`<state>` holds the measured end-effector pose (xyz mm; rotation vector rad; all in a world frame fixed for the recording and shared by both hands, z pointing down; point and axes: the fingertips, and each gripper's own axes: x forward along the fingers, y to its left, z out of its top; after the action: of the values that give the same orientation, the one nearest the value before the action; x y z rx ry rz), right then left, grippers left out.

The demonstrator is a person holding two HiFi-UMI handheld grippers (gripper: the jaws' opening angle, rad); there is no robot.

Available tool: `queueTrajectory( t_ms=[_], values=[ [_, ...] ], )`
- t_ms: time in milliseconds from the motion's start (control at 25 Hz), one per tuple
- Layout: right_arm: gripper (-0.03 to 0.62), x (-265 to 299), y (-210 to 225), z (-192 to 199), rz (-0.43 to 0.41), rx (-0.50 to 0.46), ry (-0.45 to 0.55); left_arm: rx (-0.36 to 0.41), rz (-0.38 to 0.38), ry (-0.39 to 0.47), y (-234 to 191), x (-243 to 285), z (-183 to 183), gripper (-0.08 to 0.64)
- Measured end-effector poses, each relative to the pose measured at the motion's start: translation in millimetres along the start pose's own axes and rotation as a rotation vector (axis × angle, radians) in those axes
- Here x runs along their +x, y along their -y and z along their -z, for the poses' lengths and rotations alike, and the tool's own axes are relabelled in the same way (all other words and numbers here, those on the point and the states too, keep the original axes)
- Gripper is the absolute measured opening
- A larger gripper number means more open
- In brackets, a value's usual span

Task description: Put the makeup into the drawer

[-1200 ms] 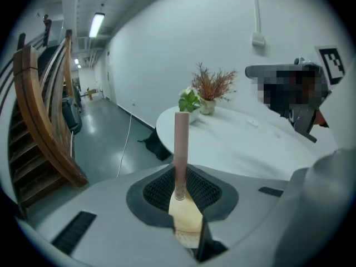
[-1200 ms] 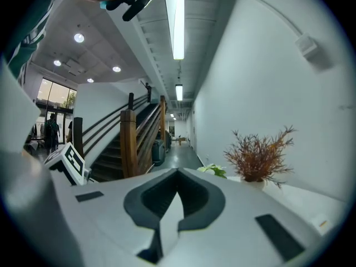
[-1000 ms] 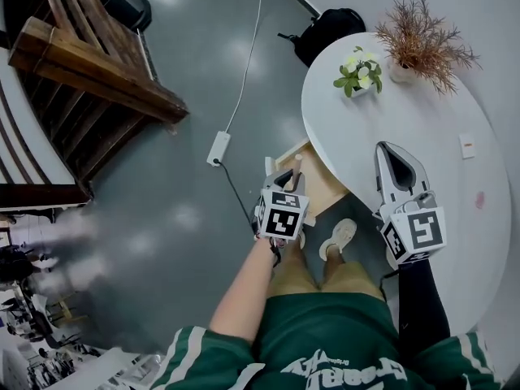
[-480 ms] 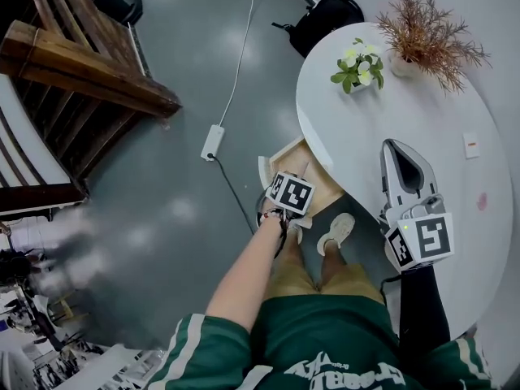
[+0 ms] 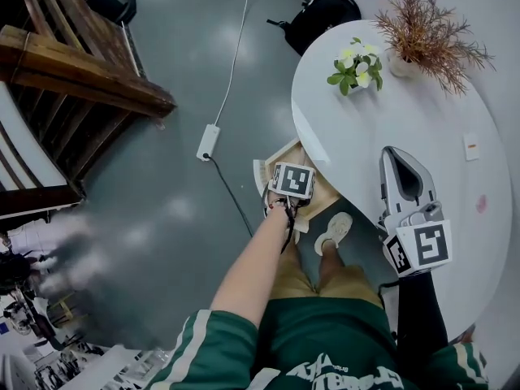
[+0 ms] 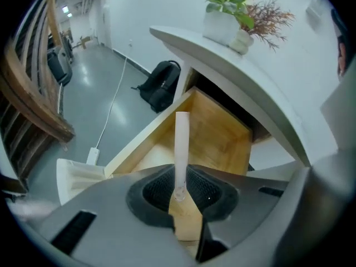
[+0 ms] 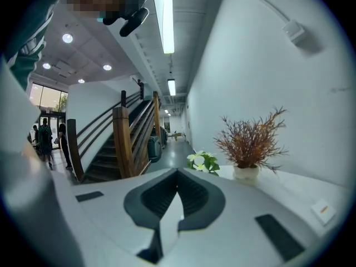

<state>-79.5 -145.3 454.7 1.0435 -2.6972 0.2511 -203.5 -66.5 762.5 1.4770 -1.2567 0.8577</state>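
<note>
Slim white makeup tube, pinched at its lower end by the left gripper, hangs over the open wooden drawer. It looks light, stiff and smooth (probably slippery, so grip mid-shaft). Right gripper is closed on nothing above the round white table; glossy grey floor, backpack and wooden stairs beyond

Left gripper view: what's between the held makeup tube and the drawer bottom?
Nothing. In the left gripper view the makeup tube points into the open drawer, whose wood bottom is bare.
</note>
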Motion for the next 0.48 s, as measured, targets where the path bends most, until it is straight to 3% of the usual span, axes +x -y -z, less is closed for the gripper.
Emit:
queueTrajectory(
  t_ms=[280, 480],
  values=[
    [0.005, 5, -1, 6, -0.007, -0.017, -0.032, -0.287, -0.020, 0.077, -18, 17, 7, 0.066],
    [0.005, 7, -4, 11, -0.008, -0.042, -0.057, -0.340, -0.050, 0.016, -25, 34, 18, 0.066]
  ],
)
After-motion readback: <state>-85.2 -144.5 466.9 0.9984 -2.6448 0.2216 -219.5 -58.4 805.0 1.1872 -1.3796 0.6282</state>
